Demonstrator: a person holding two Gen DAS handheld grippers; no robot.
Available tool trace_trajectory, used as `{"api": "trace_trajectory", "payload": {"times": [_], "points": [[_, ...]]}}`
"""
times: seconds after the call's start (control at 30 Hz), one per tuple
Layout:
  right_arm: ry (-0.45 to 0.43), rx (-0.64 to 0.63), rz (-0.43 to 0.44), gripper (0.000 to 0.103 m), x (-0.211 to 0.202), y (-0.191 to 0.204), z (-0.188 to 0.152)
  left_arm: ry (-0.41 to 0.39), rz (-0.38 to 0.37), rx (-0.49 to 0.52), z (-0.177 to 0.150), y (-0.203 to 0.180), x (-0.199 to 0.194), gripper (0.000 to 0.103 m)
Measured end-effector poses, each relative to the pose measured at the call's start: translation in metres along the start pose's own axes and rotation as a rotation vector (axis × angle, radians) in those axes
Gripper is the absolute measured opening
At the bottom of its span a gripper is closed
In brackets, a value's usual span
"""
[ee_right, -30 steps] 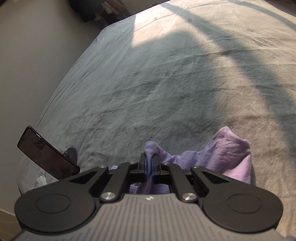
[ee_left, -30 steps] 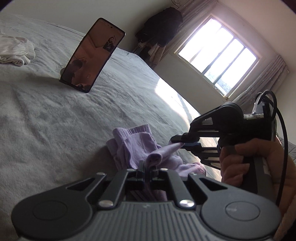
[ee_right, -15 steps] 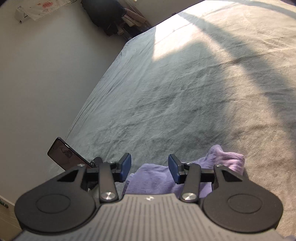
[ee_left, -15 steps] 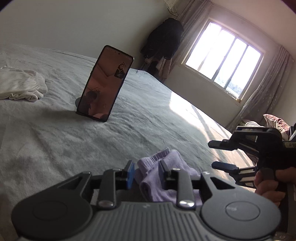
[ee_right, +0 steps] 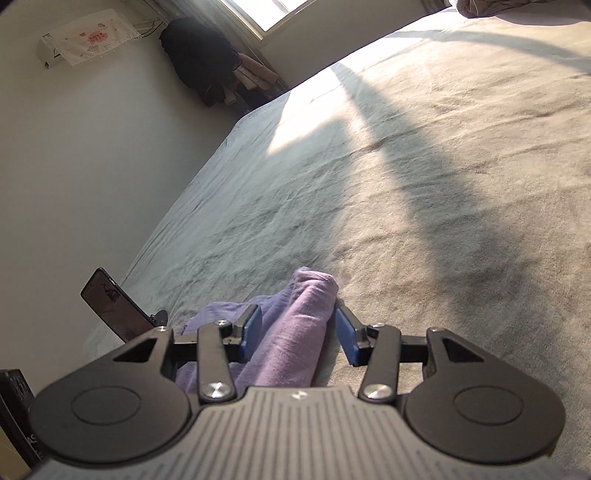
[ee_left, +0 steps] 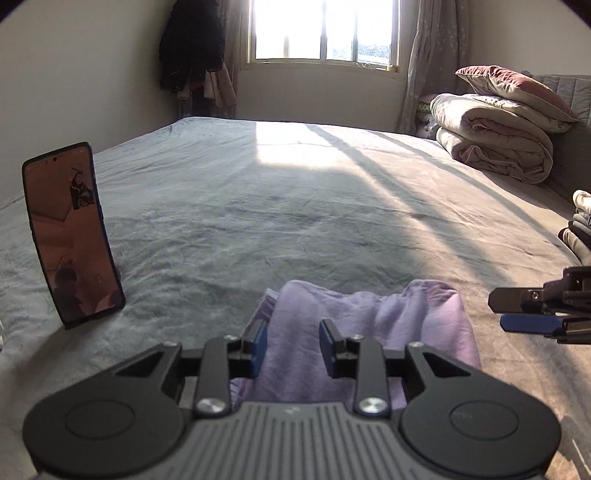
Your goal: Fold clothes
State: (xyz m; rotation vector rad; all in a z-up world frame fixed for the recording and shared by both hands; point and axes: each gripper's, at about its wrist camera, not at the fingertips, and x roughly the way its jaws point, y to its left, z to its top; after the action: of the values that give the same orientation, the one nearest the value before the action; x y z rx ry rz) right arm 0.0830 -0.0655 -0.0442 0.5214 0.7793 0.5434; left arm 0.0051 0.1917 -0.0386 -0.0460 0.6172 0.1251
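— How do the two grippers sit?

— The left gripper is held low and level over the bed, pointing along it toward the window. Its jaws stand apart with the blue pads on either side of a fold of the purple garment, and nothing is pinched. The right gripper tilts down toward the bedcover from the right; its jaws are spread too, the pads flanking a rolled ridge of the same cloth without clamping it.

— Do the pads touch the fabric?

— On the right one the cloth runs between the pads and may brush them; I cannot tell for sure. On the left the fold fills most of the gap.

— Where does the garment lie?

— Bunched on the grey bedcover just ahead of both grippers, at the near edge of the bed. In the left wrist view the right gripper's fingers come in from the right edge, just beside the cloth's right end and apart from it.

— And further off?

— A phone stands propped upright to the left. A patch of sunlight crosses the middle of the bed, folded quilts with a pillow on top are stacked at the far right, and dark clothes hang in the corner by the window.
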Motion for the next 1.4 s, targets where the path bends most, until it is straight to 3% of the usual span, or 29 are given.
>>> {"api": "trace_trajectory", "payload": {"times": [0.13,0.3,0.43,0.67,0.83,0.93,1.0,1.07,1.23,1.4], "points": [[-0.001,-0.039,0.003,0.049,-0.006,0.001,-0.014,0.040,-0.032,-0.004,-0.001,0.008,0.005,0.024],[-0.026,-0.119,-0.026,0.049,-0.004,0.016,-0.027,0.010,-0.049,-0.037,-0.014,0.017,0.004,0.024],[-0.027,-0.197,0.006,0.049,0.004,0.044,-0.022,-0.013,-0.091,-0.080,-0.020,0.026,-0.005,0.024],[0.115,-0.137,0.101,0.044,0.069,0.088,-0.009,-0.079,-0.151,-0.056,-0.031,0.032,-0.018,0.017],[0.172,-0.138,0.077,0.044,0.103,0.107,-0.010,-0.097,-0.171,0.005,-0.040,0.030,-0.021,0.017],[0.183,-0.190,0.016,0.044,0.116,0.119,-0.014,-0.093,-0.166,0.035,-0.041,0.029,-0.022,0.017],[0.178,-0.242,-0.055,0.030,0.122,0.127,-0.019,-0.087,-0.160,0.055,-0.041,0.028,-0.023,0.017],[0.167,-0.266,-0.102,0.010,0.125,0.128,-0.022,-0.079,-0.155,0.070,-0.041,0.028,-0.024,0.017],[0.118,-0.239,-0.103,0.007,0.117,0.126,-0.024,-0.061,-0.166,0.008,-0.039,0.037,-0.026,0.005],[0.052,-0.251,-0.083,0.007,0.107,0.136,-0.022,-0.096,-0.176,-0.073,-0.033,0.049,-0.034,0.005]]}}
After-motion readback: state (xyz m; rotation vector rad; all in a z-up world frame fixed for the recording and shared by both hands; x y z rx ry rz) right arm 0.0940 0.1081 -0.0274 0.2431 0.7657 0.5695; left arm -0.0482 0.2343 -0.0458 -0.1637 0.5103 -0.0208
